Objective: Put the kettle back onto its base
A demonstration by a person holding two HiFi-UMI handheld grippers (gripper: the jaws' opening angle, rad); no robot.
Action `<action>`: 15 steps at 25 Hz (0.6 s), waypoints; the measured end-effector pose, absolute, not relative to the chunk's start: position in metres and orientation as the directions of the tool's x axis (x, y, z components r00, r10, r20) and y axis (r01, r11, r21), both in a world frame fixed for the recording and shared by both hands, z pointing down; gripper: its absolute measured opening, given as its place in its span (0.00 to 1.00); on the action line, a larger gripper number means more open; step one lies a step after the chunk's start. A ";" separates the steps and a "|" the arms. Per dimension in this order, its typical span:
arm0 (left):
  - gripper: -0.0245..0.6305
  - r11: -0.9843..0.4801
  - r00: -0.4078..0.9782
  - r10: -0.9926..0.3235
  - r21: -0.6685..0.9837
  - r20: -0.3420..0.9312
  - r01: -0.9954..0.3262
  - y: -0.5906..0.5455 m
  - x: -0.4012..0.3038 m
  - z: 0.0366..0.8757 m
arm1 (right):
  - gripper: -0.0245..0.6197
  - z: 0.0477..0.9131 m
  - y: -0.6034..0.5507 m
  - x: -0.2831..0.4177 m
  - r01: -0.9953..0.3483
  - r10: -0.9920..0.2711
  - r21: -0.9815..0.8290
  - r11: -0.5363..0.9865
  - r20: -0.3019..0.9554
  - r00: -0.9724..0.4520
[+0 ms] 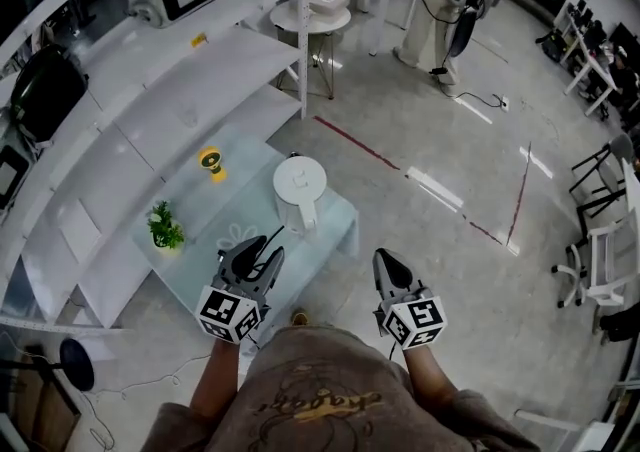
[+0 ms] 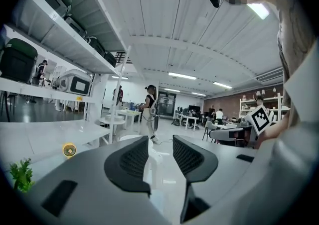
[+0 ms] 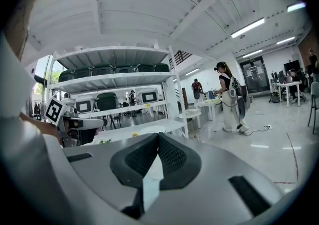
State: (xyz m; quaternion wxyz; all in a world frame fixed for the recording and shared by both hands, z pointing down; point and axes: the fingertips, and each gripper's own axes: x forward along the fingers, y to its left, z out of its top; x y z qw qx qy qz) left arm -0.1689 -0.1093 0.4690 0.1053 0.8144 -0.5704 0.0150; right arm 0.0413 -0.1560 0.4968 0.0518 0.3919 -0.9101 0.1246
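The white kettle (image 1: 299, 188) stands upright on the low glass table (image 1: 335, 230), lid closed; I cannot make out its base under it. My left gripper (image 1: 262, 244) hovers just in front of the kettle, jaws open and empty. In the left gripper view the kettle (image 2: 154, 168) shows through the gap between the open jaws of the left gripper (image 2: 160, 142), some way beyond them. My right gripper (image 1: 386, 259) hangs to the right of the table, over the floor. In the right gripper view the right gripper (image 3: 158, 137) is shut, pads together with nothing between them.
A small green plant (image 1: 165, 227) and a yellow object (image 1: 211, 161) sit on the table's left part. White shelving (image 1: 150, 70) with appliances runs along the left. A round white table (image 1: 310, 15) and a standing person (image 1: 440, 10) are farther back. Chairs (image 1: 600, 250) are at the right.
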 end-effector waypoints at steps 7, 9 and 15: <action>0.13 -0.267 0.288 -0.946 0.148 0.151 -0.952 -0.098 -0.179 0.474 | 0.04 0.495 -0.152 0.042 -0.724 -0.700 -0.177 0.667 0.185 -0.690; 0.10 -0.251 0.272 -0.950 0.144 0.153 -0.957 -0.096 -0.181 0.477 | 0.04 0.496 -0.151 0.042 -0.723 -0.699 -0.176 0.668 0.184 -0.691; 0.07 -0.237 0.259 -0.954 0.144 0.153 -0.961 -0.093 -0.183 0.480 | 0.03 0.500 -0.148 0.042 -0.725 -0.699 -0.176 0.666 0.193 -0.689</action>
